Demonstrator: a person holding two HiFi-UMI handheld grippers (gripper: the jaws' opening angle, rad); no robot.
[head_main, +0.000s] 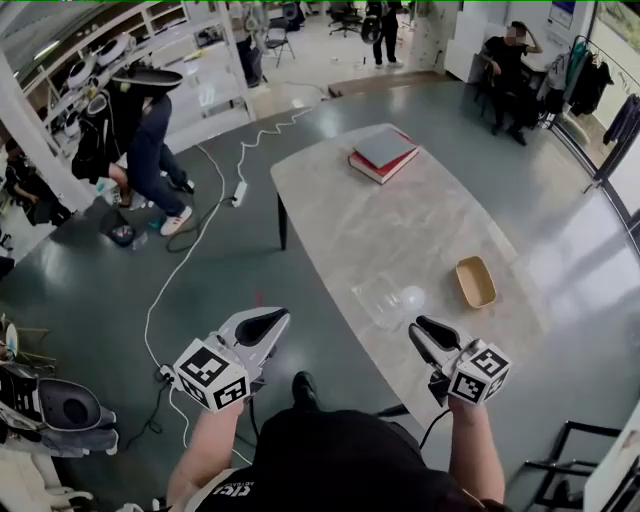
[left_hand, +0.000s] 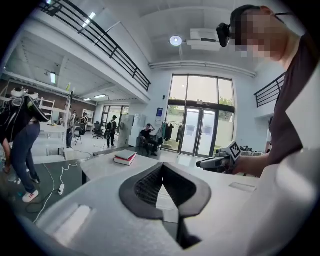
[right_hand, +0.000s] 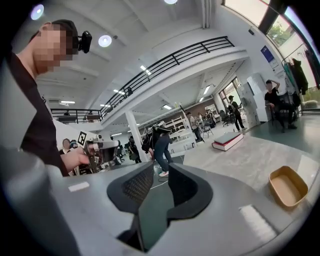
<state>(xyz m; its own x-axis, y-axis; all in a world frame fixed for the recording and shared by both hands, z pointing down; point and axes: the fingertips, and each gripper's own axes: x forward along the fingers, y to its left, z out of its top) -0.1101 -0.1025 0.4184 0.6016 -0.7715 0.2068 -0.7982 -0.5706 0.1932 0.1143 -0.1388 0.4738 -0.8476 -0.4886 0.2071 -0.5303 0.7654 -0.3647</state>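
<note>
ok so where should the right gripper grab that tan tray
On the tan tray, probably the near rim, from above, one jaw inside and one outside: it lies flat, open side up, with a thin raised wall.

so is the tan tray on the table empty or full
Empty: the tan tray shows only its bare floor in the head and right gripper views.

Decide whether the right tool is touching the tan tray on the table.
Apart. The head view shows bare tabletop between the right tool and the tan tray; nothing sits between its jaws.
</note>
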